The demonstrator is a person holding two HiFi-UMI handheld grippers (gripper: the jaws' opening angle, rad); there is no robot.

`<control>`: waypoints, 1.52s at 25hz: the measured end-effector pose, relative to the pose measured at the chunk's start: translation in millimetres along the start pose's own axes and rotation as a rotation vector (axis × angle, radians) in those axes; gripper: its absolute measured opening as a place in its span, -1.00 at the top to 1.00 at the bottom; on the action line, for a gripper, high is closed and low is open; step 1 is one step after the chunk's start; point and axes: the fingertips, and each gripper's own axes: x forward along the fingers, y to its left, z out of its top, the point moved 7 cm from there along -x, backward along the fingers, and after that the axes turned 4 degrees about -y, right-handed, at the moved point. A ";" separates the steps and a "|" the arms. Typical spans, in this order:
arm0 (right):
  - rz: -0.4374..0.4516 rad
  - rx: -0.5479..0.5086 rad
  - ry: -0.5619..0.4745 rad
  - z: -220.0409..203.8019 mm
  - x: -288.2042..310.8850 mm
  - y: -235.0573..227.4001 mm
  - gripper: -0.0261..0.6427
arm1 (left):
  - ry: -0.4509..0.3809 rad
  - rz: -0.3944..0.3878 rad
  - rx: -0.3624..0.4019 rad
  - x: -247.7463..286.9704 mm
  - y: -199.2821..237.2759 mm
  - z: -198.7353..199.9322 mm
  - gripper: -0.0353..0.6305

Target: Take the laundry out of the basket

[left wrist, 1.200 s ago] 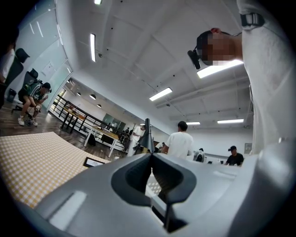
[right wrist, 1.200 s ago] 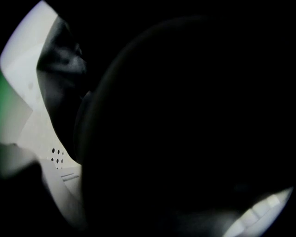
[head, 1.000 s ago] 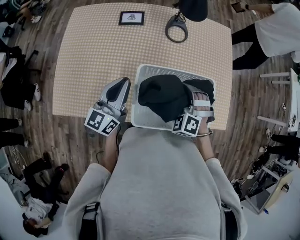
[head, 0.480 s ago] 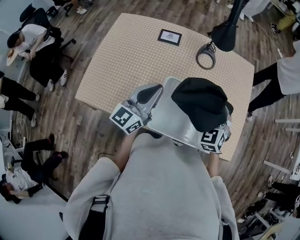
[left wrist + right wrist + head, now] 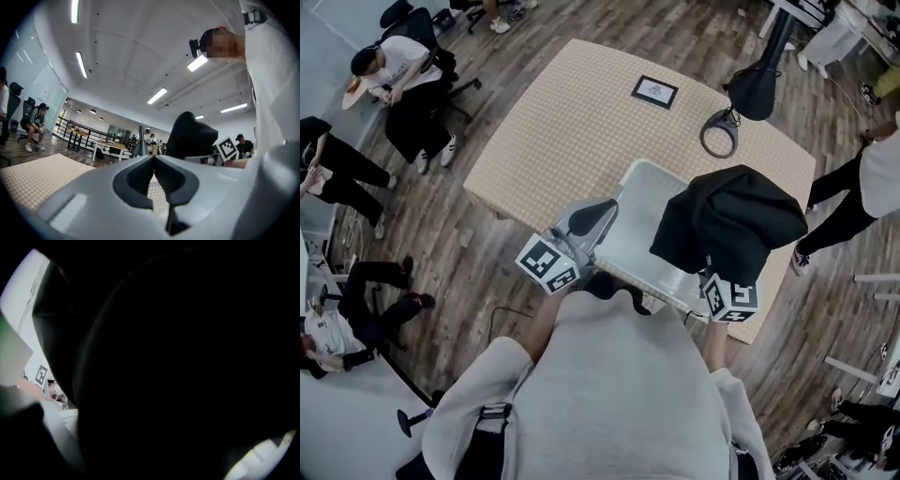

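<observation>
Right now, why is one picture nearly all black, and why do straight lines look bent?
Right gripper view: the black cloth garment covers the lens, leaving light only at the edges. Left gripper view: the wide lens bends the white ceiling, and the grey left tongs close up look soft. Head view: the tan checked table bows at its edges.

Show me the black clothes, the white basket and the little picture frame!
black clothes [image 5: 731, 220], head view, middle of the cloth.
white basket [image 5: 633, 234], head view, bare side wall.
picture frame [image 5: 654, 91], head view, its middle.
</observation>
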 end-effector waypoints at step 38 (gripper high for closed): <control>-0.229 0.050 -0.103 11.5 -185.9 217.9 0.44 | -0.049 -0.203 -0.067 -220.5 -29.4 16.0 0.87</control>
